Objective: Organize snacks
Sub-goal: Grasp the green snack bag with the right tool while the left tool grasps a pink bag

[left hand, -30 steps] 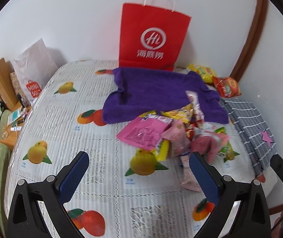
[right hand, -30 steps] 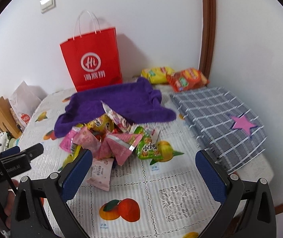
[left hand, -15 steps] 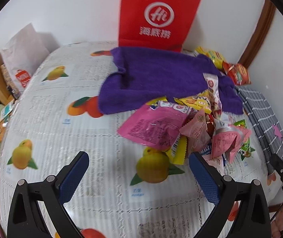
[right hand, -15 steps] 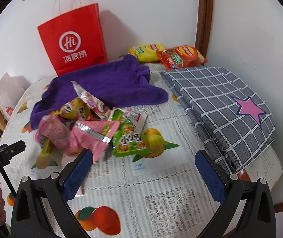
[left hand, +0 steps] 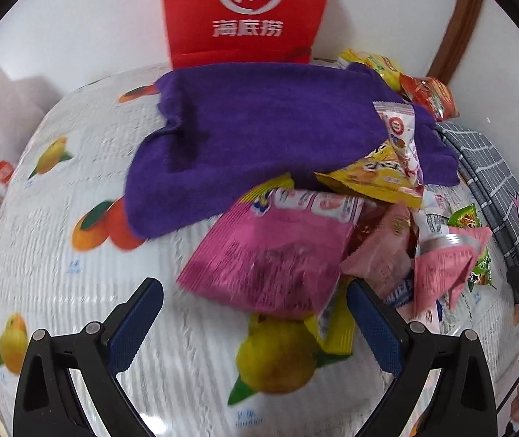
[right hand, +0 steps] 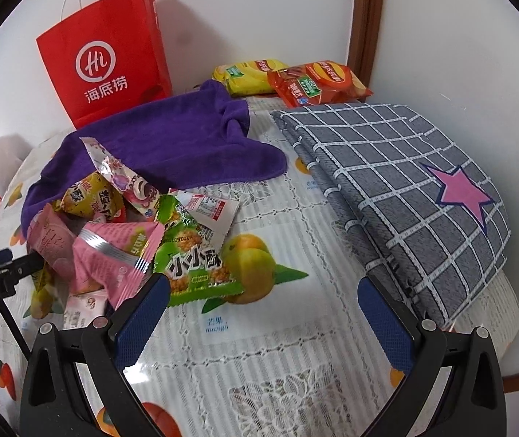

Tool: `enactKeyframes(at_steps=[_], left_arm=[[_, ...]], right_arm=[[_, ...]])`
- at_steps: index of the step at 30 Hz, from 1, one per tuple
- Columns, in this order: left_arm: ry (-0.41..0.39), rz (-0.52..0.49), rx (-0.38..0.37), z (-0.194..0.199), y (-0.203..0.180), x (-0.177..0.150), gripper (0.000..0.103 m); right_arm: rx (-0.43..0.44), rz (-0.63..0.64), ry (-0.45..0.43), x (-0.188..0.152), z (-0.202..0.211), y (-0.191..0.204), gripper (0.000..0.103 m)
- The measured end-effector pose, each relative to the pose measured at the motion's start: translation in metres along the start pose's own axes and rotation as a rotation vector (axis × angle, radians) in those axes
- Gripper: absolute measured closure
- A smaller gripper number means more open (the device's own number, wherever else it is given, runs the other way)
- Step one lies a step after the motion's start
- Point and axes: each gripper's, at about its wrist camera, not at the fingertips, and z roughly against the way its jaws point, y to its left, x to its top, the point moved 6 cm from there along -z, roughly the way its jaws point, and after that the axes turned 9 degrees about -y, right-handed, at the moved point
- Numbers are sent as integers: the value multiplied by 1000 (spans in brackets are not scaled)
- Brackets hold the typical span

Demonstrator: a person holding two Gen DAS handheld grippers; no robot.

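Both the left gripper (left hand: 254,322) and right gripper (right hand: 263,318) gape empty; the flat magenta foil snack packet (left hand: 274,255) lies with its long axis toward the purple towel (left hand: 259,127).

Bright, even indoor light, with a soft shadow of the red paper bag (right hand: 106,58) on the white wall behind. Strong fisheye bending and black corners in both views. Slight motion blur over the pink snack packet (left hand: 274,251) in the left wrist view; sharper on the right.

The right claw (right hand: 259,313) gapes wide above the tablecloth (right hand: 277,364), just beside a green snack packet (right hand: 193,266).
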Motion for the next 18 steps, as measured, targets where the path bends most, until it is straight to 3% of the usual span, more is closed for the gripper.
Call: enactKeyframes(at_steps=[9,12,14,18], left_arm=[[16,-21,-22,-24,-11,3,3],[17,-28,2,-27,-12,1,18],[9,-52,14,-26,-14,1,22],[-13,-84,32,-19,-19,2,37]], right_arm=[[39,12,15,1,-14,0,1],[91,12,10,2,-15,9,1],[122,38,6,3,-18,18,1],[99,71,26,1,-34,29,2]])
